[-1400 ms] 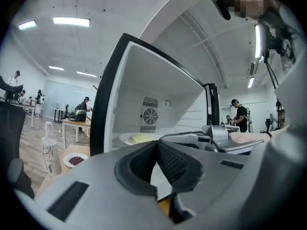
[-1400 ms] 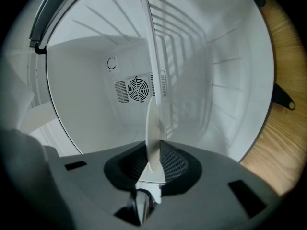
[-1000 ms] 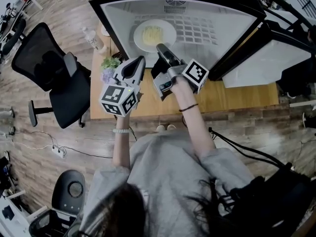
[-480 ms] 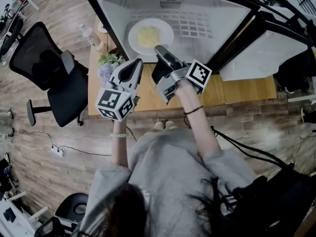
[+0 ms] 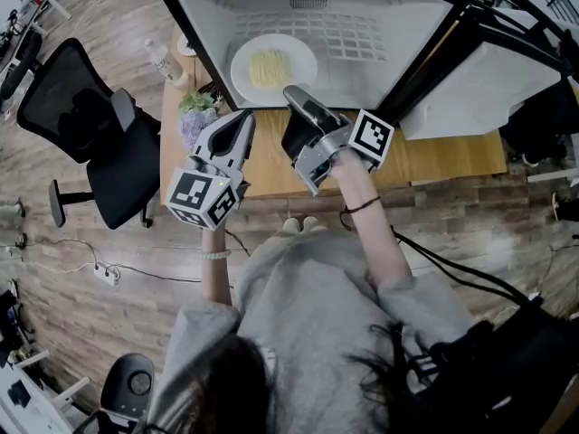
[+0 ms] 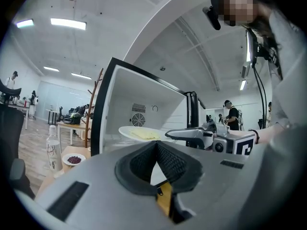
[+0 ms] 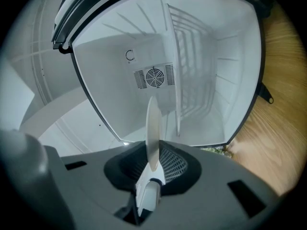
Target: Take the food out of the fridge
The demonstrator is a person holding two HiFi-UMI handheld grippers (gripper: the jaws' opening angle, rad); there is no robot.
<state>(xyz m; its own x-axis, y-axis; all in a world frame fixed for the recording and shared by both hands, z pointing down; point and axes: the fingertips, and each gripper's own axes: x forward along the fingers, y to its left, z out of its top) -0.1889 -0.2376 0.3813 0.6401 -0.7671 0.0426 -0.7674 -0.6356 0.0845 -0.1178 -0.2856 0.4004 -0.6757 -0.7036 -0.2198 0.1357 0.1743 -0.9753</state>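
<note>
In the right tool (image 7: 151, 163), plate (image 7: 152, 123) edge-on, overhead, pale food (image 5: 269, 65) atop

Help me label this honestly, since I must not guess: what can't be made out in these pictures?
- Food on the plate: in the head view it is pale yellow and too small to name. The right gripper view sees the plate edge-on, which hides it.
- Small dish: in the left gripper view its dark contents are too small to name.
- Plant: in the head view the left gripper covers its base.
</note>
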